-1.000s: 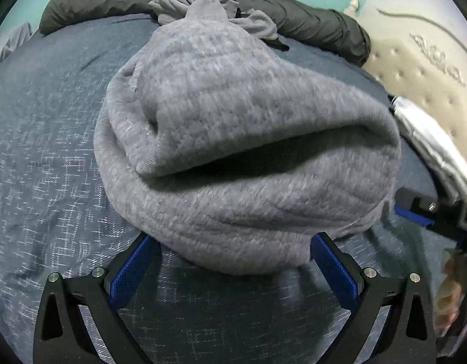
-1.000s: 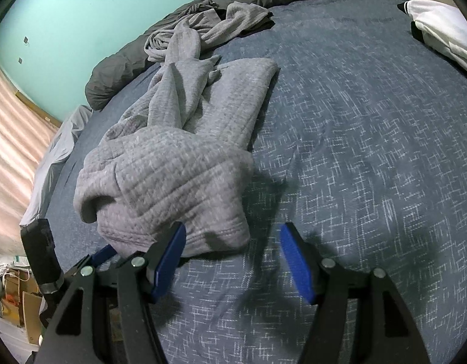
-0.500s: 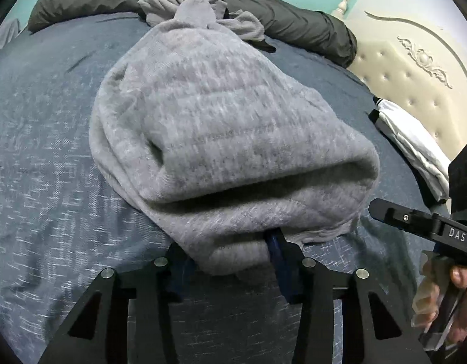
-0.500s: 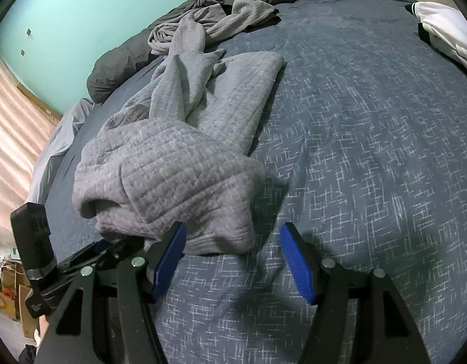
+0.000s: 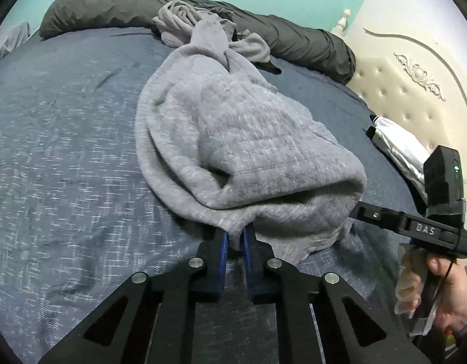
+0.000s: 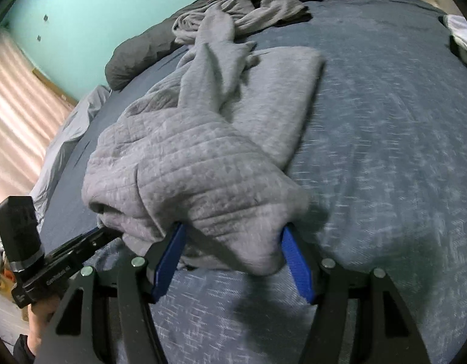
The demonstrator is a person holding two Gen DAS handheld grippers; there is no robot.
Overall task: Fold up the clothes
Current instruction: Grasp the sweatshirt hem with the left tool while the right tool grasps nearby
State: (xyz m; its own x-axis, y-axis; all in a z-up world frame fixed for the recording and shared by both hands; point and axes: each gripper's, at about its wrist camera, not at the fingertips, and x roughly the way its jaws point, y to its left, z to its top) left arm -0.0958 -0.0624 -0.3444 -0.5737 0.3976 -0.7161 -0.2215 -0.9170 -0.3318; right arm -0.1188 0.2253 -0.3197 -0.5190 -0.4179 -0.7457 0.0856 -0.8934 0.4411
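A grey quilted sweatshirt [image 5: 248,139] lies bunched on the blue bedcover [image 5: 66,151], its sleeve trailing toward the far side. My left gripper [image 5: 234,239] is closing, and its blue pads pinch the near hem, which is drawn up a little. In the right wrist view the same sweatshirt [image 6: 197,166] has its near corner lying between the fingers of my right gripper [image 6: 233,257]. That gripper stands open, its pads apart from the cloth on both sides. A hand [image 5: 445,291] holds the right gripper's handle at the right edge.
A dark grey duvet [image 5: 127,9] runs along the far side of the bed, with a lighter grey garment [image 5: 178,21] bunched against it. A white folded item [image 5: 397,145] lies near the cream headboard [image 5: 415,75]. A pink curtain [image 6: 15,106] hangs at the left.
The left jaws went from wide open to pinched on the sweatshirt's hem and pulled it up slightly. The right gripper moved forward until the garment's corner came between its open fingers.
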